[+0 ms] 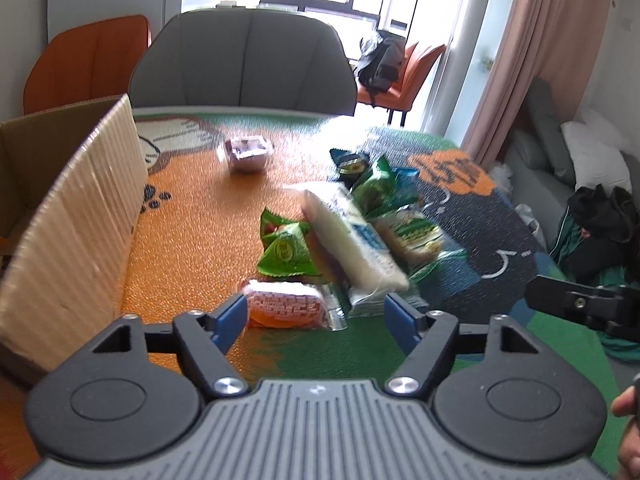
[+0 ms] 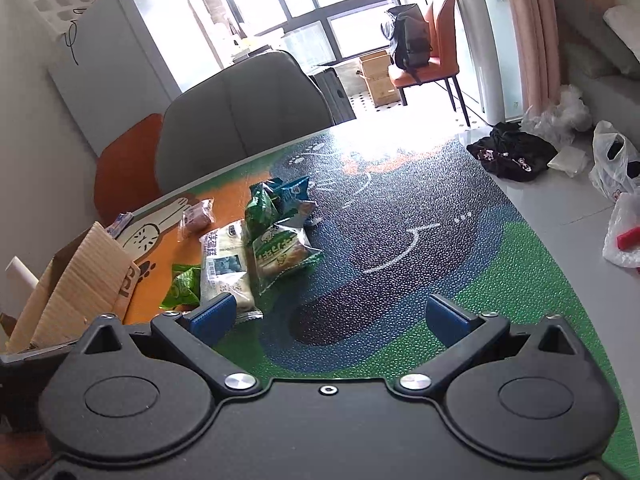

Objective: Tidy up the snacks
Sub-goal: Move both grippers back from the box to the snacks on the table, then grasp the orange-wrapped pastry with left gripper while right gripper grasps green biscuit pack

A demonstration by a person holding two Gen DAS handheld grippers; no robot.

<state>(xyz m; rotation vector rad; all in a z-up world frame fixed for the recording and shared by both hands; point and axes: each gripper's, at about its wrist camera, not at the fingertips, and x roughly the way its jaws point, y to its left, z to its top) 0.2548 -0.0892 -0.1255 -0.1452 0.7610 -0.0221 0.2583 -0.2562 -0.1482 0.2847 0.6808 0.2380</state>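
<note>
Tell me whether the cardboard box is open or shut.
Open. The cardboard box has a flap standing up and its top uncovered; what lies inside cannot be told.

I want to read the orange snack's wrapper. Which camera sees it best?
The left wrist view: the orange snack packet lies close, right ahead of the left gripper. In the right wrist view I can't find it.

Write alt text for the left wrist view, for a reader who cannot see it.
The left gripper hangs open just above a colourful table mat, its blue pads either side of an orange-and-white wrapped snack without touching it. Behind that lies a pile of green and white snack packets, with a cardboard box at left and a grey chair beyond.
</note>
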